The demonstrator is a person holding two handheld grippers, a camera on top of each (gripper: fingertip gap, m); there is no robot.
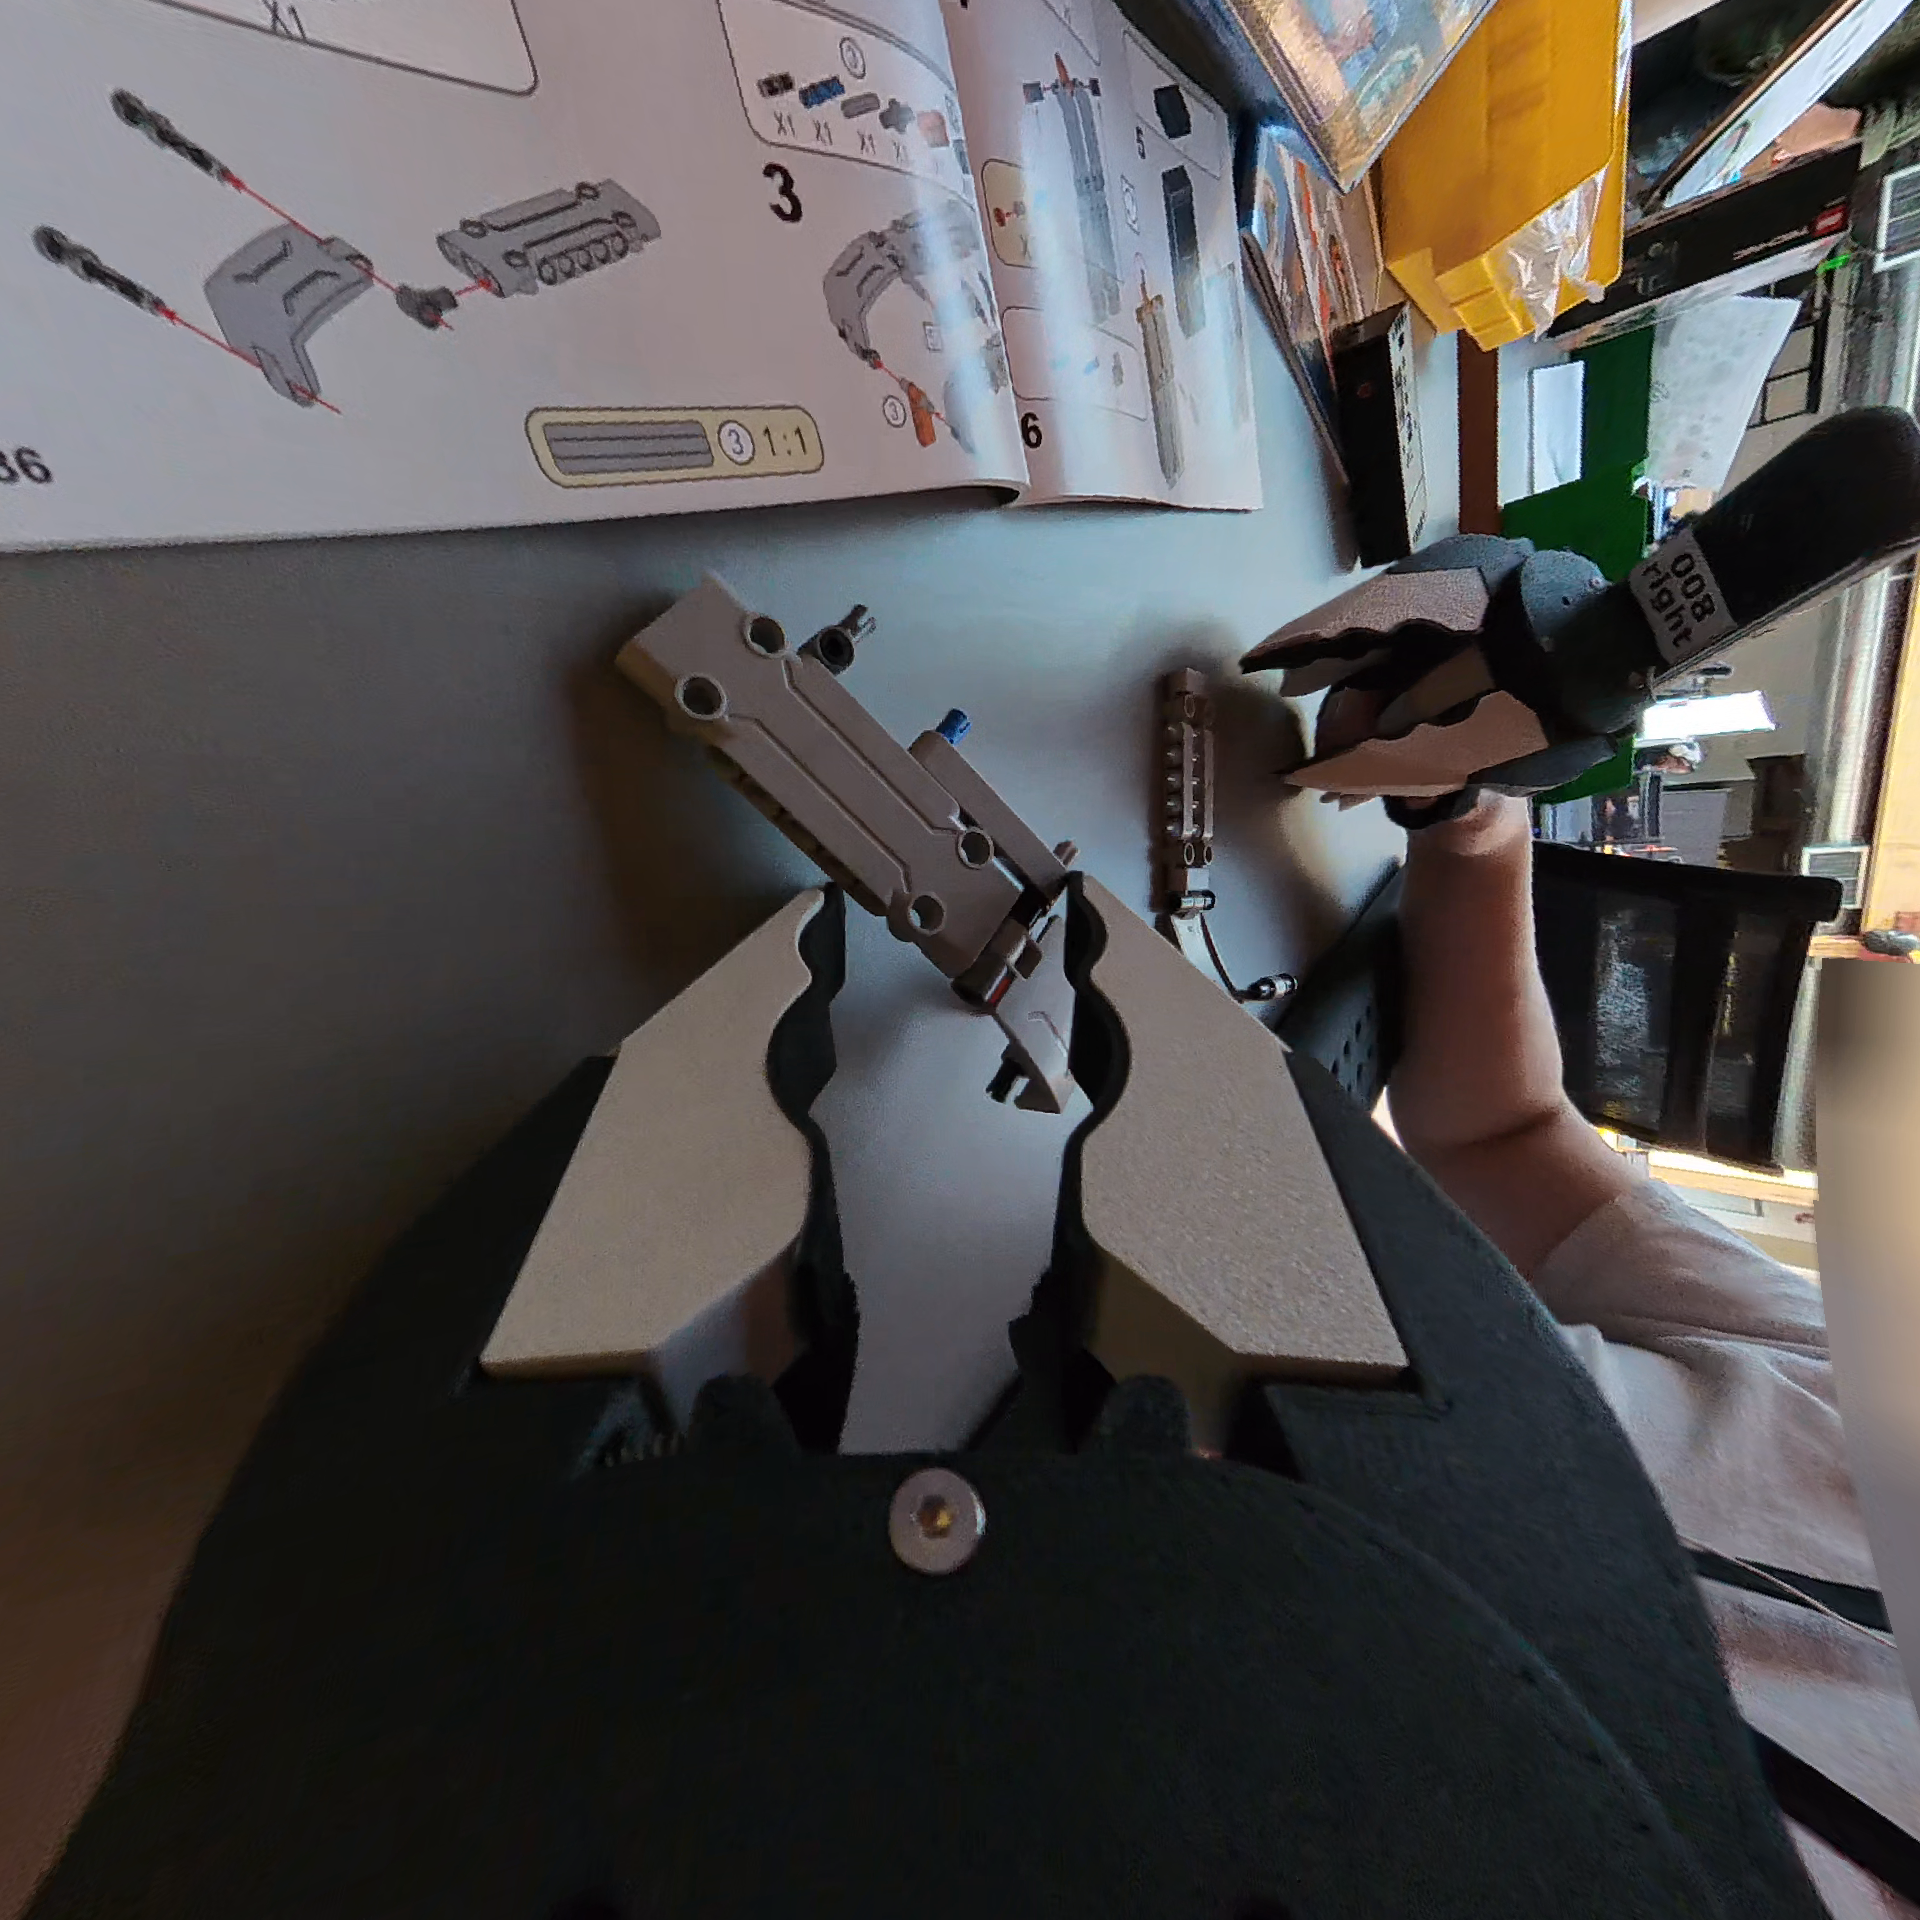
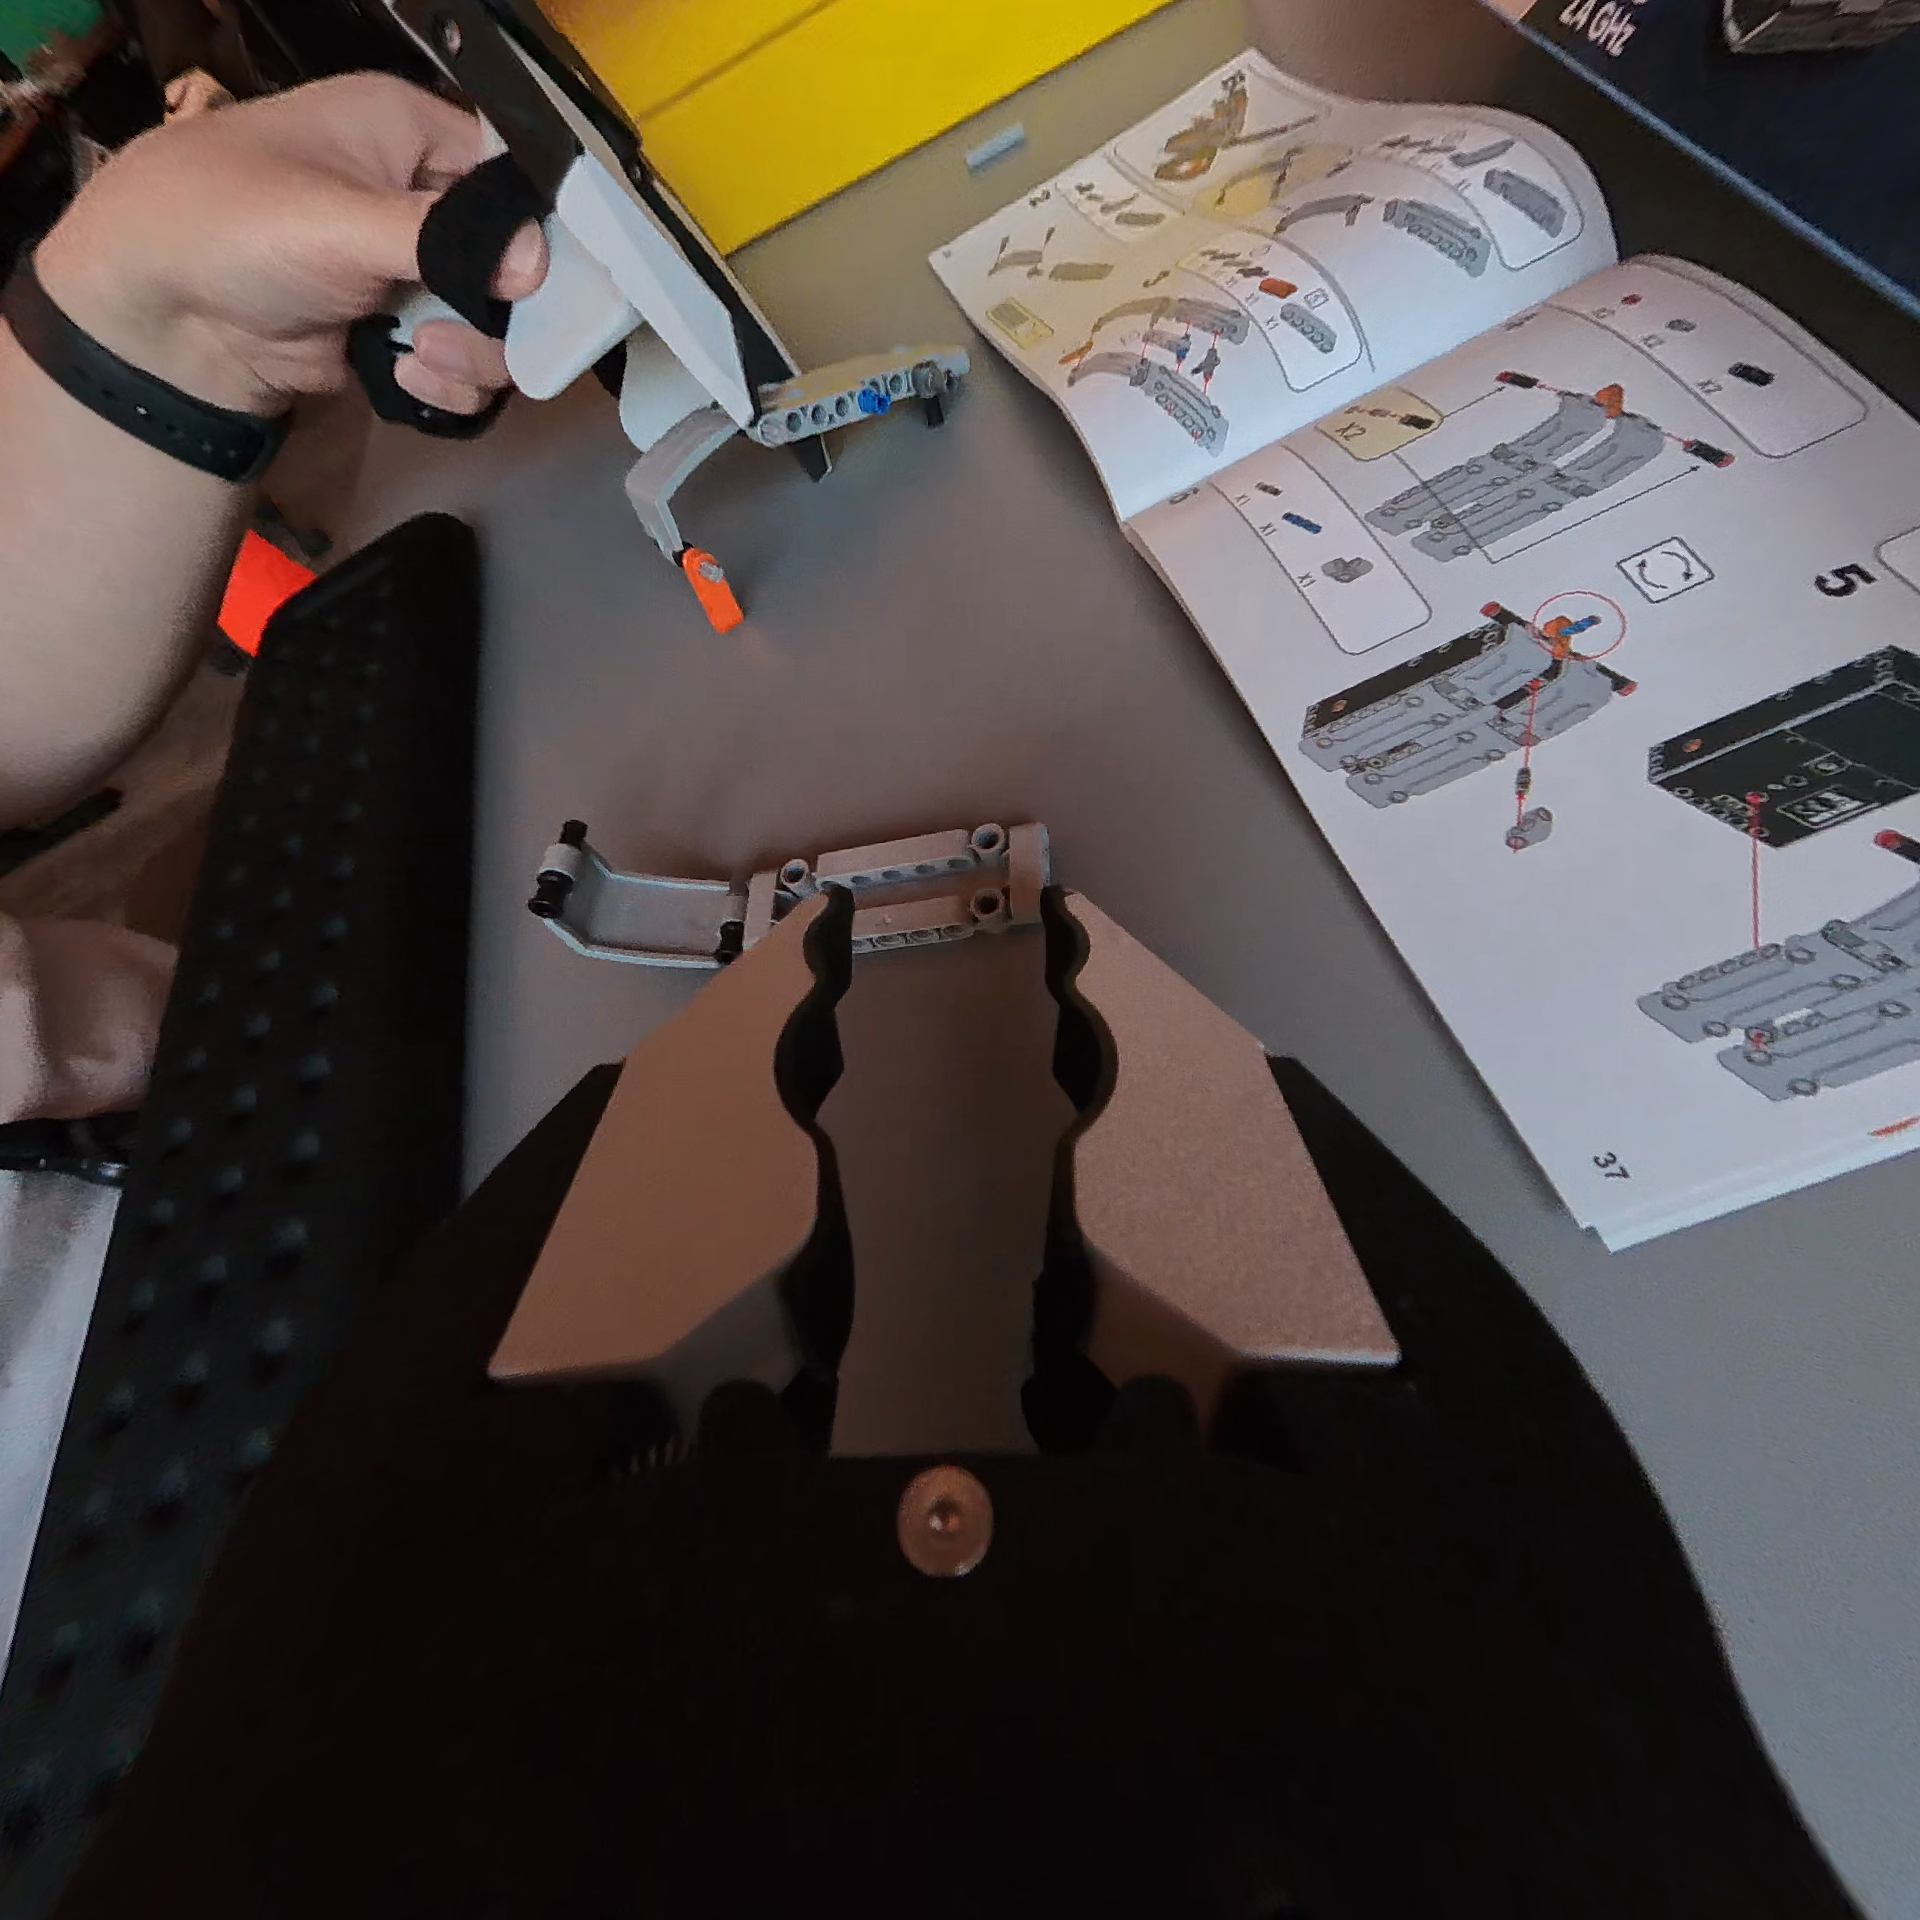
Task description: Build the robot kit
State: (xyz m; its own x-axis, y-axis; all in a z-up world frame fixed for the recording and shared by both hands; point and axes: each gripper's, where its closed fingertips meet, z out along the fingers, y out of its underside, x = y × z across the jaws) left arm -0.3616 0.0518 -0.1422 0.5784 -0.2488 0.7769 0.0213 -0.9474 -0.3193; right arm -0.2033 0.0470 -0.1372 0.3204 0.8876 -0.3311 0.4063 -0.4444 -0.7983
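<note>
My left gripper [image 1: 954,899] is shut on a grey brick assembly [image 1: 831,758], with both fingertips against its sides. In the right wrist view the left gripper [image 2: 769,416] holds that assembly [image 2: 862,400] just over the grey table [image 2: 935,644]. A curved grey panel and an orange piece [image 2: 712,587] hang from the assembly. My right gripper [image 2: 945,909] is open, its fingertips on either side of a second grey assembly [image 2: 831,894] that lies flat on the table. This second assembly [image 1: 1184,790] also shows beside the open right gripper [image 1: 1273,717] in the left wrist view.
An open instruction booklet [image 2: 1455,623] lies on the table right of both assemblies. A black studded plate [image 2: 312,935] stands along the left, with an orange object [image 2: 260,592] behind it. A yellow box [image 2: 831,104] sits at the back. A person's hand [image 2: 239,239] grips the left gripper. There is about 15 cm between the tips of the two grippers.
</note>
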